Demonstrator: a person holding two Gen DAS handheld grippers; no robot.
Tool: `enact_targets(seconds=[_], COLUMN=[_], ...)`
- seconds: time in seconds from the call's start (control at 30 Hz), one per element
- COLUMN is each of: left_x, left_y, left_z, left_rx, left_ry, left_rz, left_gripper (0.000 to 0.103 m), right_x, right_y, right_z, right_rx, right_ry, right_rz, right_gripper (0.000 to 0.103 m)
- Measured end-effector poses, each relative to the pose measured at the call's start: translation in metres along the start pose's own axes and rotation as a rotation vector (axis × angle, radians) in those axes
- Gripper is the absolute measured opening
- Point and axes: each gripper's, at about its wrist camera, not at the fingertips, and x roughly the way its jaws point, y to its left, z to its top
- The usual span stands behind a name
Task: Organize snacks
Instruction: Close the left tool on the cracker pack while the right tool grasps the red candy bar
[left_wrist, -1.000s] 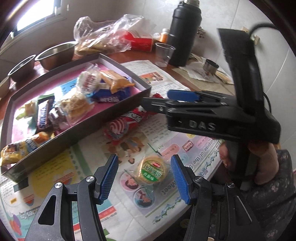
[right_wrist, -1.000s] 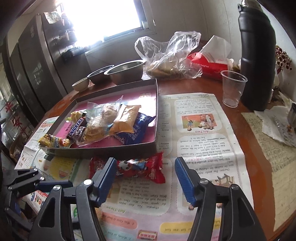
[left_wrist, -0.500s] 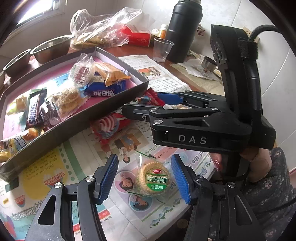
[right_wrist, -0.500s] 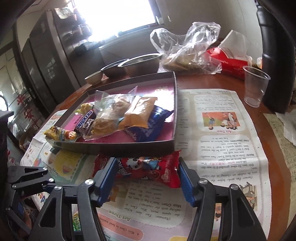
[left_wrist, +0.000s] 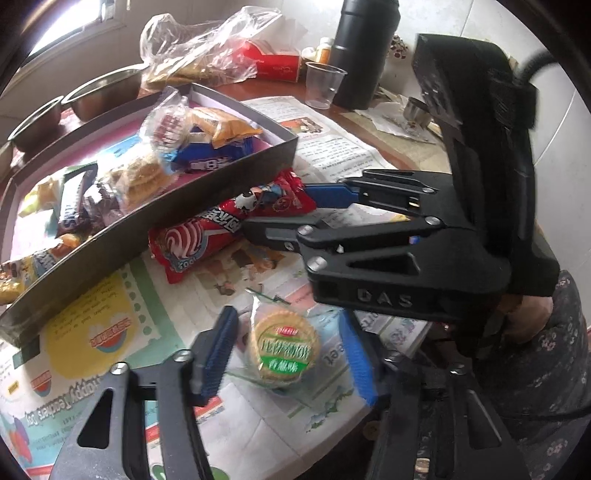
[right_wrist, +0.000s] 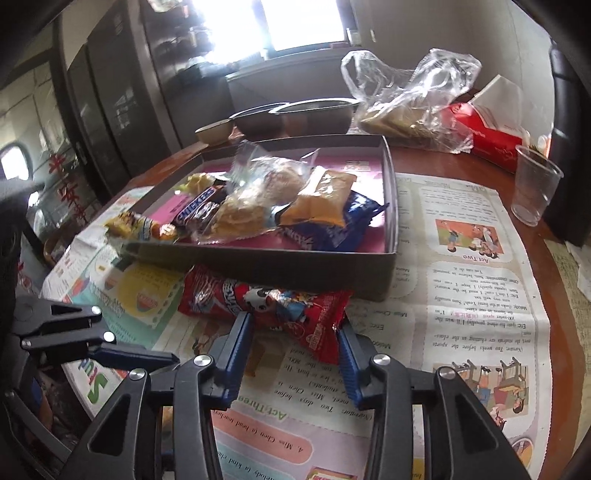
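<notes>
A round cracker pack with a green label (left_wrist: 282, 345) lies on the newspaper between the open fingers of my left gripper (left_wrist: 288, 354), which do not touch it. A long red snack bag (right_wrist: 266, 306) lies against the near wall of the dark tray (right_wrist: 280, 264). My right gripper (right_wrist: 293, 354) is open with its fingers on either side of the bag's right end. In the left wrist view the right gripper (left_wrist: 314, 206) reaches around the red bag (left_wrist: 229, 225). The tray (left_wrist: 159, 214) holds several snacks.
A clear plastic cup (right_wrist: 533, 194), a black thermos (left_wrist: 364, 48), a red tissue box (right_wrist: 487, 136), a plastic bag of food (right_wrist: 410, 107) and metal bowls (right_wrist: 310, 114) stand behind the tray. The table edge (left_wrist: 369, 424) is just below the left gripper.
The right gripper has moved forward until its fingers straddle the red bag. The left gripper has moved in closer around the cracker pack. Both stay open.
</notes>
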Motion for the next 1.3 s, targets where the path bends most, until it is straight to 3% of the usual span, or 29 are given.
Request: enact_targets(seconds=[0.1,0.47,0.6,0.7,0.77,0.83,0.87,0.9,1.3], left_x=[-0.003,-0.015,-0.019,-0.021,-0.022,-0.024,-0.026,-0.027,-0.047], left_y=[0.009,0.041,0.048,0.049,0.05,0.052,0.054,0.056,0.072], left_z=[-0.001,-0.009,-0.011,-0.012,-0.012,-0.012,-0.011,-0.012,-0.004], left_rx=[-0.025,-0.111,-0.133,-0.138,-0.142,-0.151,-0.155,-0.159,-0.216], left_ry=[-0.001,-0.011,-0.019,-0.024,-0.026,-0.031,-0.034,-0.039,-0.102], left_rz=[0.008,0.041,0.04,0.037,0.037,0.038,0.039,0.04,0.055], left_gripper=[0.038,0.037,0.037,0.037,0.037,0.037,0.037,0.037,0.036], right_x=[0.0,0.007,0.014,0.018,0.018,0.018,0.017,0.015,-0.022], right_y=[0.006,0.009,0.012,0.017,0.02,0.023,0.025,0.026,0.02], right_z=[-0.001,0.004,0.012,0.015,0.015,0.015,0.015,0.014,0.022], right_rx=[-0.028,-0.061,-0.071,-0.068,-0.064,-0.062,-0.059,-0.055,0.034], right_ry=[0.004,-0.001,0.017,0.016,0.007,-0.008,-0.015,-0.03,-0.164], right_rz=[0.02,-0.005,-0.008,0.019,0.045,0.064,0.074,0.072,0.062], right_gripper=[0.044,0.045,0.059,0.059,0.055,0.04,0.038,0.026,0.017])
